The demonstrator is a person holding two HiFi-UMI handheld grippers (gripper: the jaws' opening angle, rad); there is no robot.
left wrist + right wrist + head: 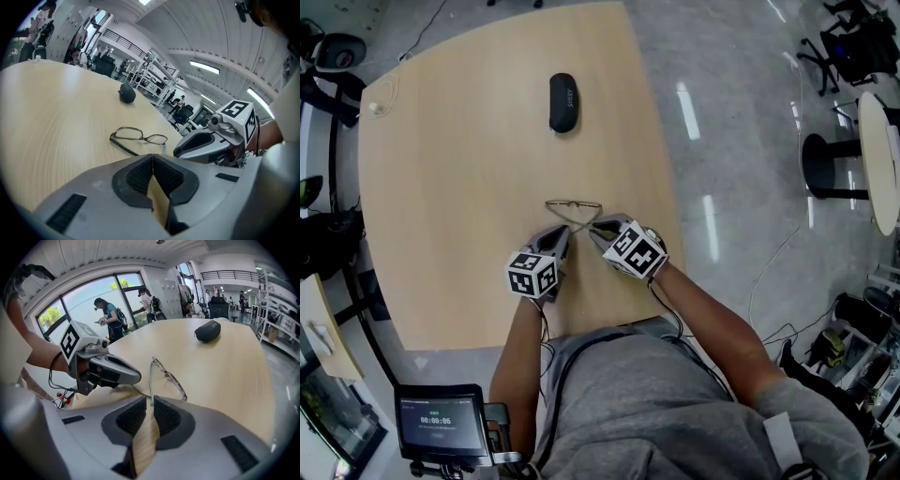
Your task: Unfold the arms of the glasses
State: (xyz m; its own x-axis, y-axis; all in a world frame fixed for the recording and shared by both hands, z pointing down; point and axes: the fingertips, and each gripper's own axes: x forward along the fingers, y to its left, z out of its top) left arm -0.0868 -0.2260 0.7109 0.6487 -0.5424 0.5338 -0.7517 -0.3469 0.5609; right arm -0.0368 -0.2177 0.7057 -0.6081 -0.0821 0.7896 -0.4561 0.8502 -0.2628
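Observation:
Thin-rimmed glasses (574,206) (138,136) (168,378) lie on the wooden table (459,206) just ahead of both grippers. Their two arms cross in an X, each running back toward the gripper on the opposite side. My right gripper (592,230) (151,401) stands slightly open. The tip of one arm sits in the narrow gap, against one pad, and table shows beside it. My left gripper (565,231) (153,158) is shut with its pads meeting. The other arm runs in behind its fingertips, and I see nothing between the pads.
A black glasses case (563,101) (127,93) (207,330) lies farther back on the table. The table's near edge is just behind the grippers, by the person's body. A small screen (441,420) sits low on the left, and a round table (883,159) stands off to the right.

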